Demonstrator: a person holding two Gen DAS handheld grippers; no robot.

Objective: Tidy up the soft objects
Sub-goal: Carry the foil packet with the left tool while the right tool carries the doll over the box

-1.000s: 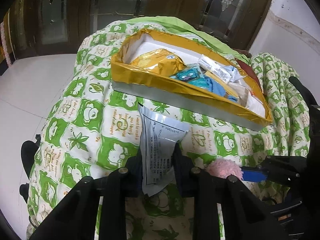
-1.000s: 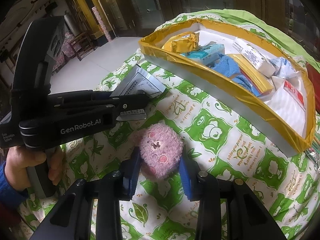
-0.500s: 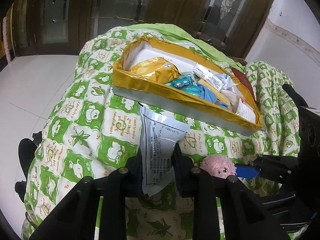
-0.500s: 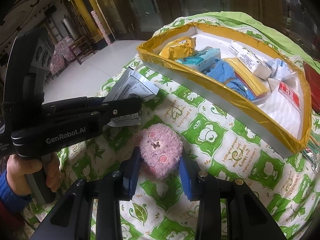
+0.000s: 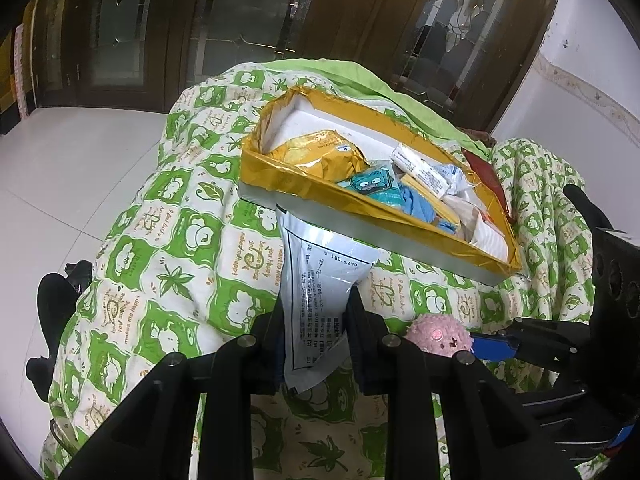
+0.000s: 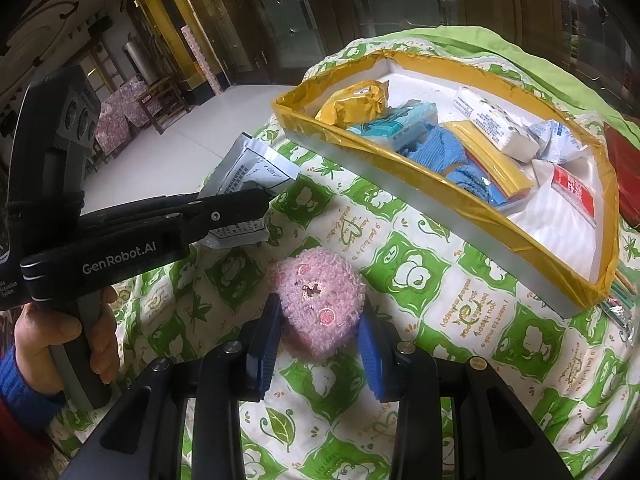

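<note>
My left gripper (image 5: 314,320) is shut on a silver-white printed packet (image 5: 320,276) and holds it above the green-and-white quilt, short of the gold-rimmed tray (image 5: 304,184). The same packet (image 6: 248,172) and the left gripper (image 6: 256,204) show in the right wrist view. My right gripper (image 6: 320,328) is shut on a pink fuzzy plush toy (image 6: 318,300), held over the quilt to the right of the left gripper. The plush (image 5: 438,336) also shows in the left wrist view. The tray (image 6: 452,216) holds several soft packets and a blue cloth (image 6: 452,152).
The quilt (image 5: 168,248) drapes over a rounded surface and drops off at the left to a pale tiled floor (image 5: 60,176). A red item (image 6: 624,176) lies beyond the tray's right end. Dark wooden doors (image 5: 240,20) stand behind.
Both grippers have risen and pulled back a little with their loads; the tray looks farther off and smaller in the left wrist view. Both grips hold as before.
</note>
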